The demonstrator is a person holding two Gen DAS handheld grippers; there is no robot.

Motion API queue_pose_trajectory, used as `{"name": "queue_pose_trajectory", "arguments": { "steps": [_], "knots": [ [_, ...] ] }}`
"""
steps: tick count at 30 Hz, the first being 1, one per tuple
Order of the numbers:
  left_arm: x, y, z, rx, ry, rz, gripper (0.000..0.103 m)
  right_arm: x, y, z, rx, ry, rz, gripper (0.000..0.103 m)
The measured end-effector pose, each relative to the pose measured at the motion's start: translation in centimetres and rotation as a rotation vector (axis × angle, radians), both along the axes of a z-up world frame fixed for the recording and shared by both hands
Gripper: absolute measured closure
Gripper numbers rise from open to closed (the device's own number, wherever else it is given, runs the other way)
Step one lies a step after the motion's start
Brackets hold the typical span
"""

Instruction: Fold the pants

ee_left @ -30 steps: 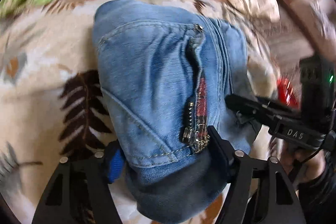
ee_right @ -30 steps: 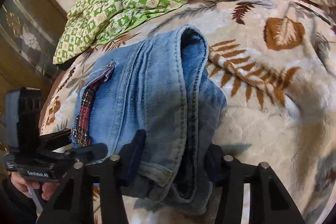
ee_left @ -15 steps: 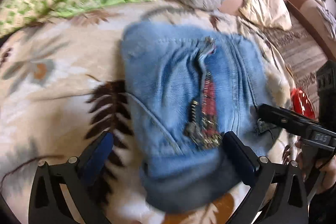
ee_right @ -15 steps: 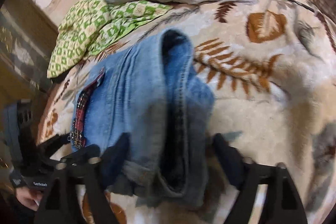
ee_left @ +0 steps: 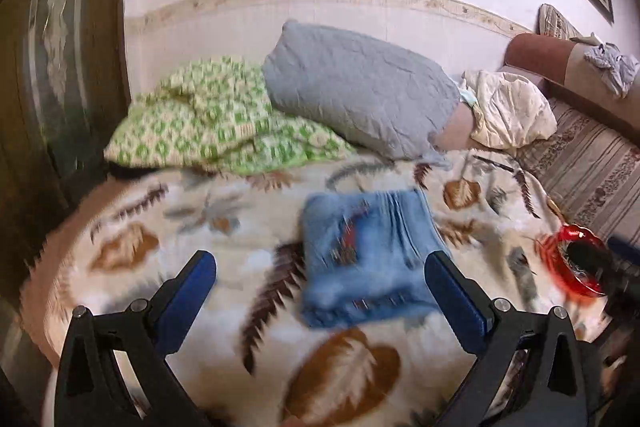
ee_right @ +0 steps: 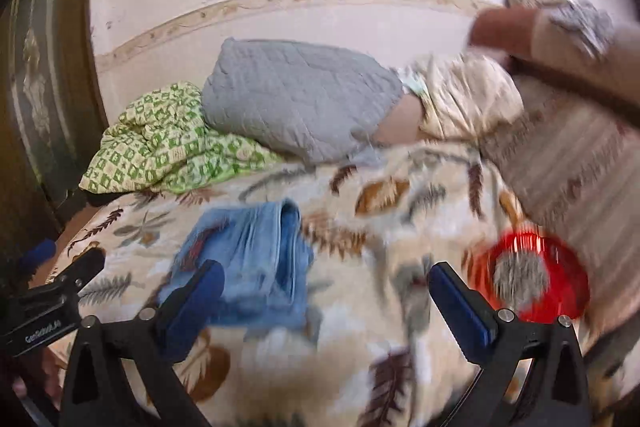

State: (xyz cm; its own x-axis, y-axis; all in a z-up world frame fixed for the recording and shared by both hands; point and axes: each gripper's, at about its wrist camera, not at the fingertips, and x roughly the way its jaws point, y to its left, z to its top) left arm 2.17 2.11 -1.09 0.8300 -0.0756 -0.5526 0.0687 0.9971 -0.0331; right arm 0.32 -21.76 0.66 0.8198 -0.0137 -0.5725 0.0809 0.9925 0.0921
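Far left, a dark cabinet [ee_left: 48, 75] stands at the bed's edge. Beside it, at the far side of the bed, a green quilt [ee_left: 208, 123] lies bunched, with a grey pillow [ee_left: 356, 91] resting partly on it.

Left gripper [ee_left: 320, 291]: fingers [ee_left: 188, 291] spread fully wide, nothing between them, clear of the cloth. Nothing is held.

The jeans [ee_left: 368, 255] lie in the middle of the blanket [ee_left: 132, 247], folded into a compact, roughly square bundle, a red-trimmed patch facing up. In the right wrist view the same bundle [ee_right: 248, 259] shows stacked layers with a rolled fold edge along its right side. It sits free of both grippers.

Right gripper [ee_right: 324, 295]: fingers [ee_right: 460, 299] likewise at full spread and empty. The bundle lies beyond and to the left of the left-hand finger; no contact can be seen.

Right of the jeans, near the bed's right edge, a red bowl [ee_right: 536, 279] holds something dark; blur prevents identification. A striped sofa [ee_left: 592, 171] runs along the far right.

Assessment: the fold appears complete and the bundle set down; the step in hand is release and withdrawal. Both views are motion-blurred, so neatness of the edges cannot be confirmed.

Next move, as judged: little remains. If the layers on the right side have sprung loose, a light press or tuck there would be called for. Otherwise both grippers need only keep clear of the bundle and avoid knocking the bowl.
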Motion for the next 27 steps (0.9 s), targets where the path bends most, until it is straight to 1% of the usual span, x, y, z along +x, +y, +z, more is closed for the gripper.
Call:
{"name": "queue_pose_trajectory", "arguments": {
  "steps": [2,3,5,7,9,12,14,17,27],
  "knots": [
    [-0.5,-0.3,-1.5,0.003,0.047,-0.01,0.0,-1.1,0.1,-1.8,0.007,0.042,0.014,0.0],
    [-0.7,-0.5,-2.0,0.02,0.072,-0.016,0.0,-1.5,0.2,-2.7,0.002,0.078,0.021,0.0],
    [-1.3,-0.6,-1.8,0.038,0.065,-0.015,0.0,-2.3,0.3,-3.4,-0.012,0.111,0.034,0.0],
    [-1.7,-0.2,-0.5,0.027,0.033,-0.02,0.0,-3.1,0.3,-2.5,-0.036,0.081,0.031,0.0],
    [-2.1,-0.1,0.6,0.014,0.007,-0.028,0.0,-3.5,0.4,-0.9,-0.063,0.044,0.031,0.0],
    [-2.0,-0.2,1.2,0.024,0.011,-0.037,0.0,-3.7,0.7,0.5,-0.075,0.005,0.028,0.0],
    [-2.0,-0.4,0.8,0.034,0.033,-0.034,0.0,-3.7,0.8,0.5,-0.065,0.002,0.029,0.0],
    [-2.2,-0.6,0.5,0.018,0.054,-0.045,0.0,-3.4,0.7,0.0,-0.043,0.029,0.034,0.0],
    [-2.1,-0.5,0.5,0.016,0.063,-0.027,0.0,-3.2,0.2,0.0,-0.059,0.035,0.003,0.0]
  ]
}}
